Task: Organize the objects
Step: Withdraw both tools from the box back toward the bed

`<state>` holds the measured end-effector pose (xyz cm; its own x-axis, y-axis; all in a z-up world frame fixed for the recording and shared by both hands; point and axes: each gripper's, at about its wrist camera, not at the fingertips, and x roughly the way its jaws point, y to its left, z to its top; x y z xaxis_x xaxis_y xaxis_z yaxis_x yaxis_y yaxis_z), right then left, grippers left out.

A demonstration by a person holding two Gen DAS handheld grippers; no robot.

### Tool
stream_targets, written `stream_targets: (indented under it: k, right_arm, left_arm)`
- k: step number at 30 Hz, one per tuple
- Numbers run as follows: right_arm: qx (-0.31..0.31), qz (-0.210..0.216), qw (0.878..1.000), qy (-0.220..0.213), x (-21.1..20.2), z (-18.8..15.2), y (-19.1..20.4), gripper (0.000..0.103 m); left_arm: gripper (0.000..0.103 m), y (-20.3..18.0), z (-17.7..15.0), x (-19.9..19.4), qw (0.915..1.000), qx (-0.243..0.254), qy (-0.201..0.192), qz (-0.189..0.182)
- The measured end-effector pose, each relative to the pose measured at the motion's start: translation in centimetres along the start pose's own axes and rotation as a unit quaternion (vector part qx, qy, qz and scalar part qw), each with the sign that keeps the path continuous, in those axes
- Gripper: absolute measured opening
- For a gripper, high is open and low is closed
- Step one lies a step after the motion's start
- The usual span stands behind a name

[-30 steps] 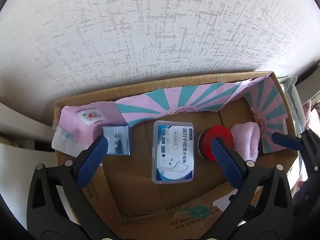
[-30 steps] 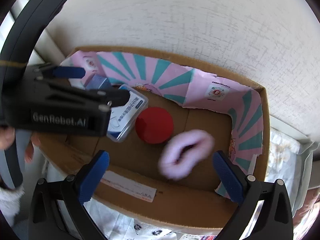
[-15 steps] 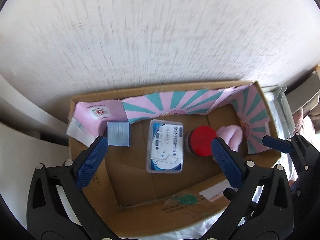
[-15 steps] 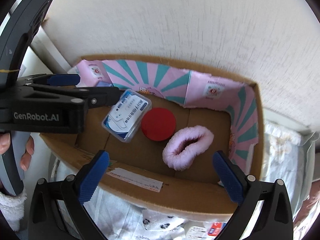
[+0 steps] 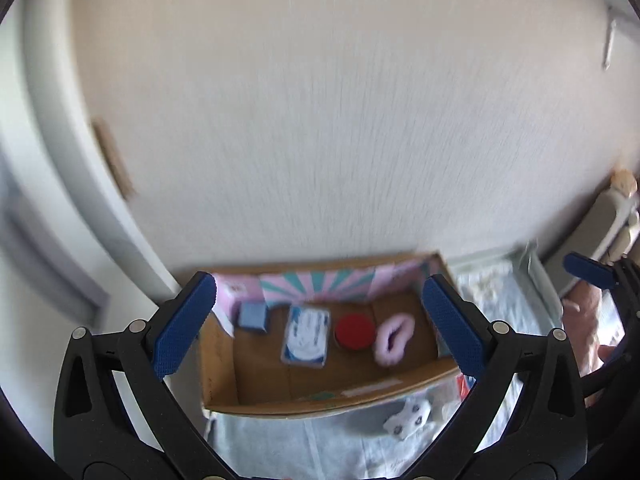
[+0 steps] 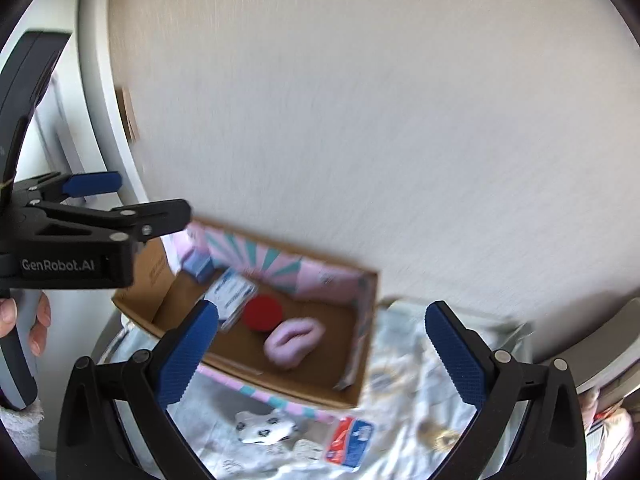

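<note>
Looking down the left gripper [image 5: 320,328], spread and holding nothing, the cardboard box [image 5: 320,402] against the wall holds a blue cube [image 5: 252,315], clear case [image 5: 306,335], red lid [image 5: 354,332] and pink scrunchie [image 5: 393,340] in a row. From the right gripper [image 6: 320,354], likewise spread and bare, bedding borders the box's near edge.

In the cardboard box [image 5: 224,364], 4 things lie in a row, left to right: small box [image 5: 252,315], plastic case [image 5: 306,335], round lid [image 5: 354,331], fluffy scrunchie [image 5: 393,334].
</note>
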<state>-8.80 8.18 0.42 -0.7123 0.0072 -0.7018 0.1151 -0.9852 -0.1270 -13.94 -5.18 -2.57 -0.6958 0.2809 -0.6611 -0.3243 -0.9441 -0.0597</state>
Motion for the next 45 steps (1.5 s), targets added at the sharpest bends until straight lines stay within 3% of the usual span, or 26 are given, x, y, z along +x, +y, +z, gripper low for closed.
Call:
stream_targets:
  k: [3, 6, 11, 18, 27, 32, 39, 45]
  right_arm:
    - [0.020, -0.004, 0.999, -0.045, -2.9, 0.1, -1.4, 0.103]
    - [0.053, -0.028, 0.996, -0.064, -5.6, -0.1, -3.1, 0.103]
    - [0.095, -0.017, 0.992, -0.086, -8.0, -1.1, -5.7, 0.103]
    - [0.102, -0.033, 0.991, -0.085, -8.7, -2.4, -7.5, 0.103]
    - [0.099, -0.027, 0.990, -0.100, -9.3, -3.4, -10.3, 0.103]
    - [0.093, -0.026, 0.990, -0.098, -9.2, -4.3, -12.5, 0.103]
    - [0.066, -0.015, 0.994, -0.088, -8.4, -5.5, -15.7, 0.103]
    - [0.035, 0.024, 0.996, -0.075, -6.6, -7.3, -18.0, 0.103]
  left_arm:
    - [0.103, -0.7, -0.2, -3.2, 0.9989, -0.002, -0.046, 0.009]
    - [0.103, -1.4, -0.6, -5.0, 0.9982, -0.005, -0.059, 0.009]
    - [0.103, -2.4, -2.2, -6.6, 0.9974, -0.008, -0.071, 0.003]
    - [0.103, -3.0, -3.5, -7.4, 0.9966, -0.038, -0.073, 0.002]
    - [0.103, -4.3, -4.1, -8.2, 0.9952, -0.038, -0.086, 0.027]
    - [0.103, -5.2, -4.9, -8.3, 0.9964, -0.059, -0.057, 0.017]
    - [0.103, -8.4, -7.4, -7.8, 0.9961, -0.063, -0.033, 0.053]
    - [0.103, -12.0, -10.5, -6.4, 0.9958, -0.074, -0.010, 0.053]
